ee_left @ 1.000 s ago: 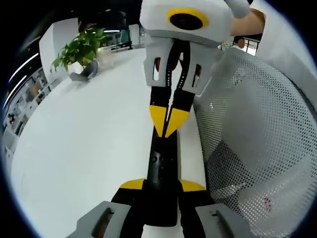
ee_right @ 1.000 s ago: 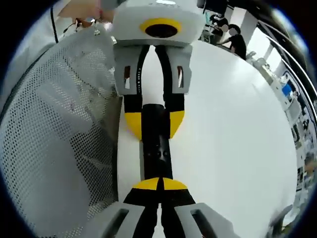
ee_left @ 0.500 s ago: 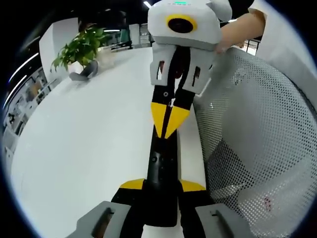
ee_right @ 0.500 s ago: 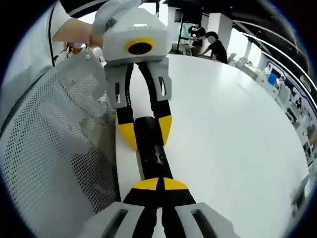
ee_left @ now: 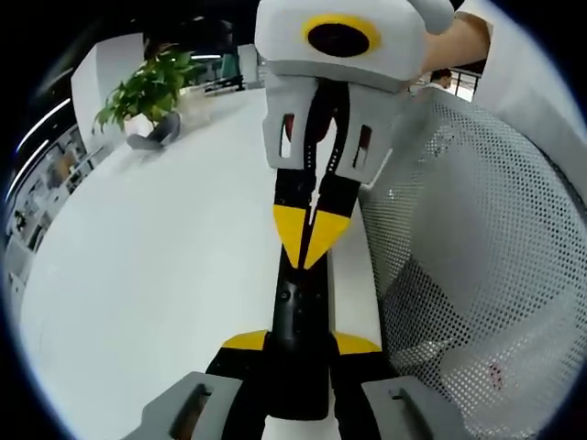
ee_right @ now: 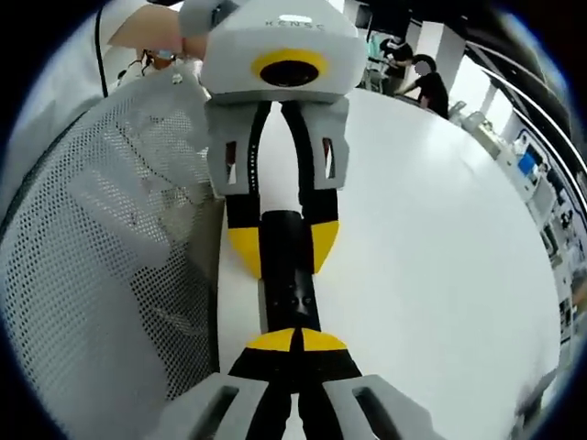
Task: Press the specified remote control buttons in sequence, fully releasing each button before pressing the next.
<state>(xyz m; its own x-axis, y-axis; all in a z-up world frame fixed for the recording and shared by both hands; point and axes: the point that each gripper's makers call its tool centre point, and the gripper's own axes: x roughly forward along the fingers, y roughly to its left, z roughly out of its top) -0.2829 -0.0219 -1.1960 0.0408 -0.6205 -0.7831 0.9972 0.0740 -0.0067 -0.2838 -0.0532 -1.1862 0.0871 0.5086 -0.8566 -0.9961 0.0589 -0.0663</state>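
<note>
The left claw (ee_left: 301,344) is clamped on one end of a long black remote control (ee_left: 299,316). Its two yellow tips sit on either side of the remote, and the remote sticks out ahead of the claw, over the white surface (ee_left: 156,266).

The right claw (ee_left: 309,249) comes in from the far side. Its yellow tips are pressed together into a point, and that point rests on top of the remote, just ahead of the left claw. A hand (ee_left: 454,41) holds this claw from behind.

In the right gripper view, the right claw (ee_right: 295,341) has its tips together on the remote control (ee_right: 291,284). Small buttons on the remote show just ahead of the tips. Past them, the left claw (ee_right: 284,243) grips the remote from both sides at its far end.

A white mesh chair back (ee_left: 477,247) stands just beside the claws, at the edge of the surface. A green potted plant (ee_left: 151,92) sits far away on the surface. Some people (ee_right: 417,78) stand far off behind the surface.
</note>
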